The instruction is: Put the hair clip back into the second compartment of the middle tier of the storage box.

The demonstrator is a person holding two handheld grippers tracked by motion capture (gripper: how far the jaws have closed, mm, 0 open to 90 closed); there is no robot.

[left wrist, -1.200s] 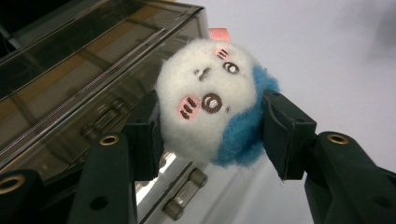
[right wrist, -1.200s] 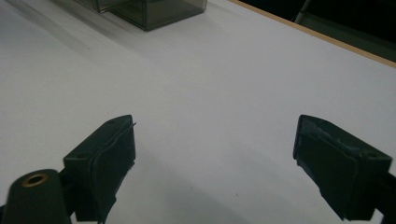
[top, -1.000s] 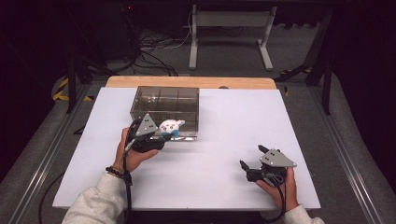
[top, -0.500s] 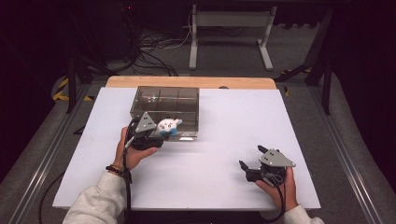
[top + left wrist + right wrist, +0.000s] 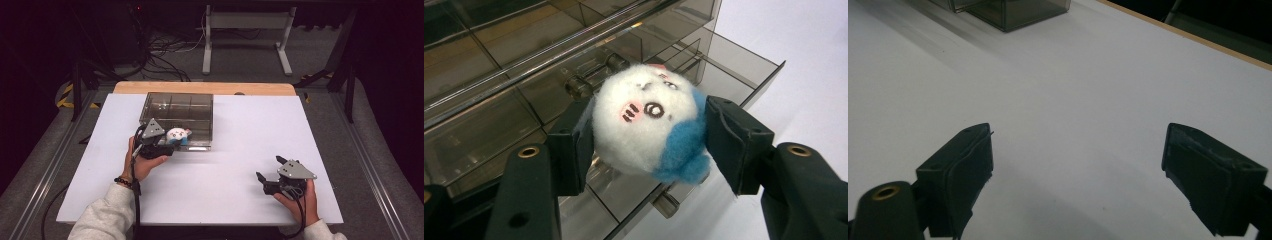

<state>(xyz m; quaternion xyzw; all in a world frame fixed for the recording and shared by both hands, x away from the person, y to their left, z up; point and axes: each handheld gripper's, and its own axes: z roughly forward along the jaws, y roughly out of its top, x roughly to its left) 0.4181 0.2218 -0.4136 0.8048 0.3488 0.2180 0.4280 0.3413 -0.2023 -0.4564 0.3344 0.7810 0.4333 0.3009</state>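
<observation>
Fuzzy round toy point(image 5: 649, 127), white with blue, sits pinched in the left gripper point(image 5: 649, 135) over the smoky plastic box point(image 5: 499, 65); right gripper point(image 5: 1078, 170) is spread wide.

L claw point(image 5: 167, 140) holding white plush toy point(image 5: 177, 135) at organizer box point(image 5: 178, 107) front, R claw point(image 5: 268, 174) on white table point(image 5: 240, 130)

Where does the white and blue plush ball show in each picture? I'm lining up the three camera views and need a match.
High view: the plush ball sits left of centre, at the near edge of the smoky clear organizer box, in the left tool.
Left gripper view: plush ball at centre, clamped between both jaws, box behind.
Right gripper view: not in it.
Shared landmark: the box, top left there.
</observation>
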